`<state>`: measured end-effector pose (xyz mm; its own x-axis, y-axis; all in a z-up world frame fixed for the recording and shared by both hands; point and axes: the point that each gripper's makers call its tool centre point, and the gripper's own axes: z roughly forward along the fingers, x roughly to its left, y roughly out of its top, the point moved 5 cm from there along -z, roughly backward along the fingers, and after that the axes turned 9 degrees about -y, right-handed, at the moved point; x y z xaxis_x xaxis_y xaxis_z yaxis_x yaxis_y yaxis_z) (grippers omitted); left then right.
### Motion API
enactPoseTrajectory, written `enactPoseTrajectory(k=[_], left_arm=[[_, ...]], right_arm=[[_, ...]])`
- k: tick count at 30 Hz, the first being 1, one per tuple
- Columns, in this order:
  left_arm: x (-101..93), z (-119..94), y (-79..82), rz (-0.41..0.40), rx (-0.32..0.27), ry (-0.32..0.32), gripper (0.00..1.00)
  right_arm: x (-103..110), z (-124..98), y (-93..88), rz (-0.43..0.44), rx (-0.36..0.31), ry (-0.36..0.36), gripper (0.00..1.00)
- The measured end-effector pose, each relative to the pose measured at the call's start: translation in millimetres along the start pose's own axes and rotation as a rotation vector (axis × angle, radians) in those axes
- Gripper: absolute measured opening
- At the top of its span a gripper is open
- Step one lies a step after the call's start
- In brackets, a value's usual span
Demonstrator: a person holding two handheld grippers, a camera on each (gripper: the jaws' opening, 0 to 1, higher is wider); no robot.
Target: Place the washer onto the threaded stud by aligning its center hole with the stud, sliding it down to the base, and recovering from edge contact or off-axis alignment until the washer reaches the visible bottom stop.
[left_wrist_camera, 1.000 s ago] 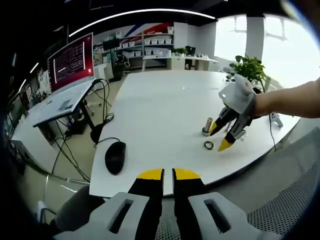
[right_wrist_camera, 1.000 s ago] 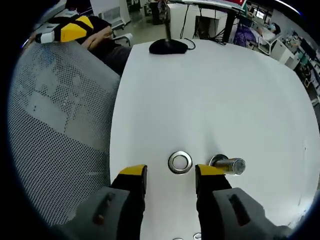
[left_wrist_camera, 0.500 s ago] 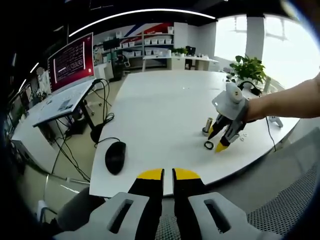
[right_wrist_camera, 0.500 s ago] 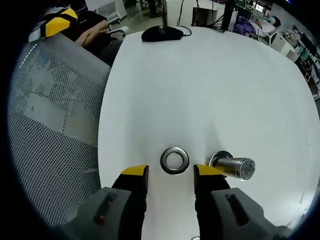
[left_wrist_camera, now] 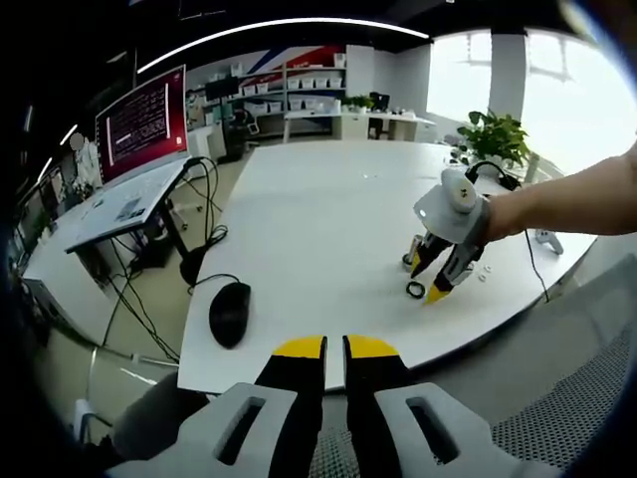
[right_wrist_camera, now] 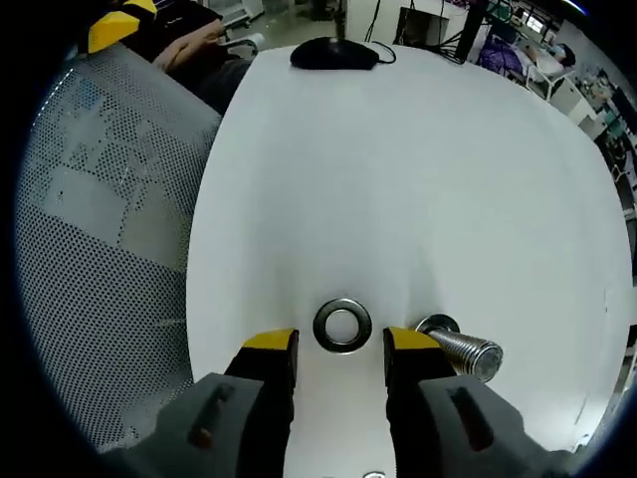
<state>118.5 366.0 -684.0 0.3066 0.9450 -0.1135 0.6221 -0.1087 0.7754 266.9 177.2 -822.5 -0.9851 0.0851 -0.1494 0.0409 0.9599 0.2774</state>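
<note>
The white worktop (right_wrist_camera: 418, 169) carries everything, with a mesh chair back (right_wrist_camera: 100, 219) off its near edge and a black mouse (left_wrist_camera: 229, 312) far over toward the left claw's side. The left claw (left_wrist_camera: 334, 349) hangs back off the worktop edge, its jaws together on nothing. The right claw (right_wrist_camera: 336, 344) is much the nearer one: its jaws stand apart, tips low over the worktop. The threaded stud (right_wrist_camera: 460, 351) stands upright on its base just beyond the right-hand jaw tip. The washer (right_wrist_camera: 341, 327) lies flat just ahead of the gap between the jaws, beside the stud and not yet on it. The coming grasp likely depends on that: the washer is dead ahead and centred, so the jaws would need to go forward and down to straddle its rim.
</note>
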Motion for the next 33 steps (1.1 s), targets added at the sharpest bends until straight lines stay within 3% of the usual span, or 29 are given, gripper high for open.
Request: enactPoseTrajectory(k=[8,17,33], left_arm=[[0.3,-0.2,0.4,-0.002,-0.004,0.002,0.04],[0.4,-0.1,0.6,-0.005,-0.007,0.003,0.04],[0.9,0.2,0.3,-0.012,-0.005,0.009,0.04]], right_arm=[[-6.3,3.4,2.1,0.057,-0.011,-0.022,0.26],[-3.6,2.3,3.4,0.056,0.009,-0.032,0.25],[3.3,-1.4,7.7,0.039,0.100,-0.043,0.25]])
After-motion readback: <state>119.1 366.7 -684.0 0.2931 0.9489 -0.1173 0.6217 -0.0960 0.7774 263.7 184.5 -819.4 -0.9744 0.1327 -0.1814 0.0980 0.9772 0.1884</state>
